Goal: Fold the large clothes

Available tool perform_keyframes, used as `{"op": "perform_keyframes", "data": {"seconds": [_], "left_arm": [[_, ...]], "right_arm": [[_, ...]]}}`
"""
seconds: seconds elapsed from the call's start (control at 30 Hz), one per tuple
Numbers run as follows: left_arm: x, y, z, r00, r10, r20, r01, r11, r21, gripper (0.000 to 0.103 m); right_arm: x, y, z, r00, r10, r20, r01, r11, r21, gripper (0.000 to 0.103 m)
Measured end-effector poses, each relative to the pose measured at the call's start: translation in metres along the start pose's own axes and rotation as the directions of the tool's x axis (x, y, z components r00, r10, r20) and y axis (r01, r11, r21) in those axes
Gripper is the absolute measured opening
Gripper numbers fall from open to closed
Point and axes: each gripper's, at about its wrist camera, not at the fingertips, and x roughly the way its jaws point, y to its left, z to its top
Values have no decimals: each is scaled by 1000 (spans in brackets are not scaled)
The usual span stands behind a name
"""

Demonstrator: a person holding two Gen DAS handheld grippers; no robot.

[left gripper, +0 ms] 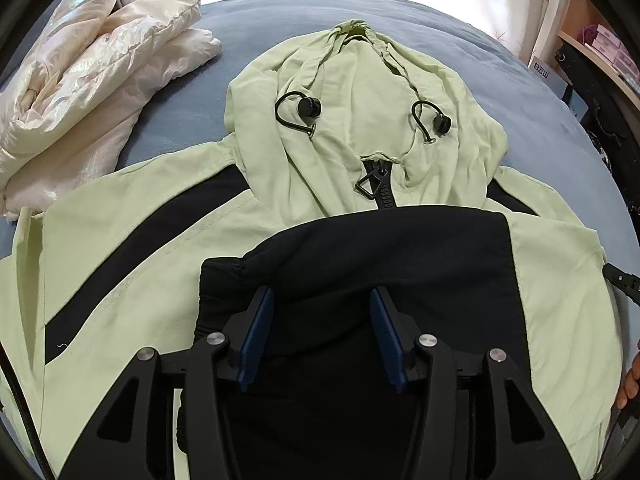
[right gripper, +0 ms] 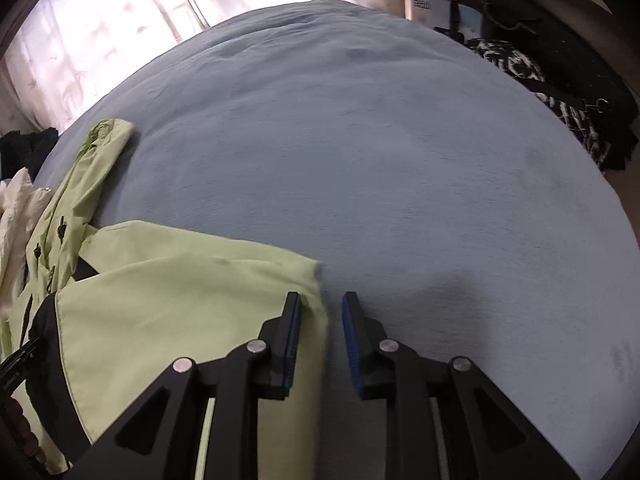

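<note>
A light green hooded jacket (left gripper: 152, 248) with black panels lies face up on the blue bed (left gripper: 180, 120), its hood (left gripper: 360, 80) toward the far side. A black part (left gripper: 380, 248) is folded across its chest. My left gripper (left gripper: 322, 300) hovers over that black fold, its blue pads well apart and pressing on nothing. In the right wrist view the jacket (right gripper: 180, 300) ends at a green edge. My right gripper (right gripper: 322, 300) sits right at that edge with a narrow gap between its pads; the cloth edge runs along the left pad without being pinched.
A folded white puffy jacket (left gripper: 80, 80) lies at the bed's far left. Black-and-white patterned cloth and dark bags (right gripper: 540, 88) sit off the bed's right side. A wooden shelf (left gripper: 600, 52) stands beyond. Bare blue sheet (right gripper: 360, 160) stretches ahead of the right gripper.
</note>
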Motion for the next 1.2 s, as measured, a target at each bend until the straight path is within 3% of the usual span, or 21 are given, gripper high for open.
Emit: {"op": "perform_keyframes", "data": {"seconds": [0.33,0.57,1.07,1.2], "left_arm": [[-24,0,-6,1000,-4,-2,4,1000,-14,50],[-57,-5,-20,1000,-16,14,16,1000,27,53],[-144,10,-69,998,-39,58,34,996,88,57],[-163,19,-86,998,-34,59,28,995,98,64]], "right_arm": [[-36,16,-15,998,61,28,-61,998,-25,21],[-65,33,-30,997,68,22,-67,996,-61,21],[-146,72,-81,996,77,39,-71,987,-146,21],[-167,80,-99,995,85,44,-77,983,-168,22]]}}
